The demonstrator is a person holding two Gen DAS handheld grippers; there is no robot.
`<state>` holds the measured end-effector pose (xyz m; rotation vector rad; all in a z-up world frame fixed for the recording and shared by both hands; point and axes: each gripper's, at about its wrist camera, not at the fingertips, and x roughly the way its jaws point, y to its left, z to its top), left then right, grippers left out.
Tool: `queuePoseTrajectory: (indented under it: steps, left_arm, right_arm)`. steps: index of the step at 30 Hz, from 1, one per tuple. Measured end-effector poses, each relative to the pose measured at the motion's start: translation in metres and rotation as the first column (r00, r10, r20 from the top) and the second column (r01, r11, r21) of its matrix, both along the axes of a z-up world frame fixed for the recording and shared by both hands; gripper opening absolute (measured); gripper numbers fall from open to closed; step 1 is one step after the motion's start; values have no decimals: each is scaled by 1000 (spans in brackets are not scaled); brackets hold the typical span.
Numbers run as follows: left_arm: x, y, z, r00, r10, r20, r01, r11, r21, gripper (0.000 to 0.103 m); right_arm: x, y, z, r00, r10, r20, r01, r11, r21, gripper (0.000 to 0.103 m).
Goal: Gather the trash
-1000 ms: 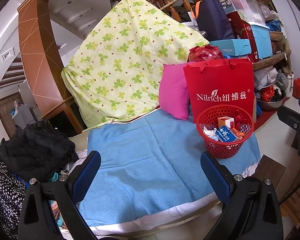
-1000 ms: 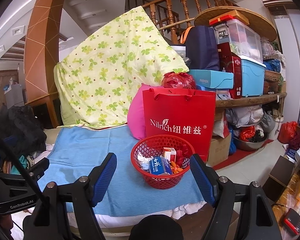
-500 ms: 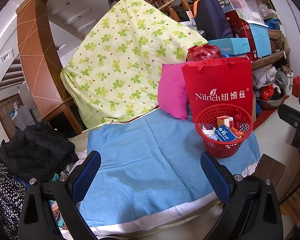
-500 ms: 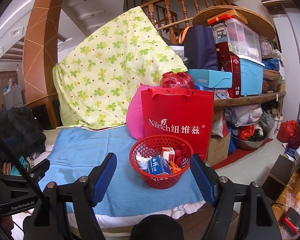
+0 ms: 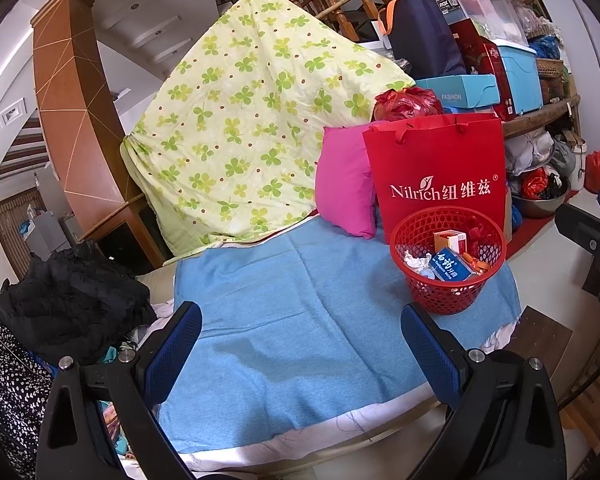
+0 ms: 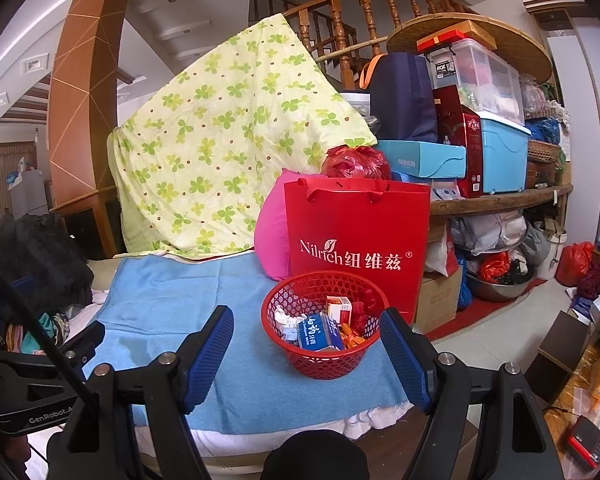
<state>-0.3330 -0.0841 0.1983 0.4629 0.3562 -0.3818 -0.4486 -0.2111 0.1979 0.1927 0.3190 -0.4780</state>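
1. Cluttered room, blue blanket (image 5: 300, 320) spread over the surface, red paper bag (image 6: 358, 240) at far right.
2. Red basket (image 6: 324, 360) near right on blanket, holding boxes (image 6: 320, 332) and crumpled paper.
3. Left claw (image 5: 300, 356) wide open, empty.
4. Right claw (image 6: 306, 356) wide open, empty, near basket.

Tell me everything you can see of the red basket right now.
The red basket is round, of what looks like perforated lattice plastic, tapering toward its base. It stands upright on the blue cloth, near the cloth's right edge, just in front of the red paper bag. Inside lie a blue box, a small white and orange box, crumpled white paper and red and orange wrappers. Neither gripper touches it.
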Motion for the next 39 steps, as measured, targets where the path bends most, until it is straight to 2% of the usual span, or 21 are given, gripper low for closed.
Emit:
queuePoseTrajectory:
  steps: [39]
  left_arm:
    - [10, -2, -7, 1000, -18, -14, 18, 1000, 25, 100]
  right_arm:
    - [9, -10, -6, 1000, -19, -15, 19, 1000, 10, 78]
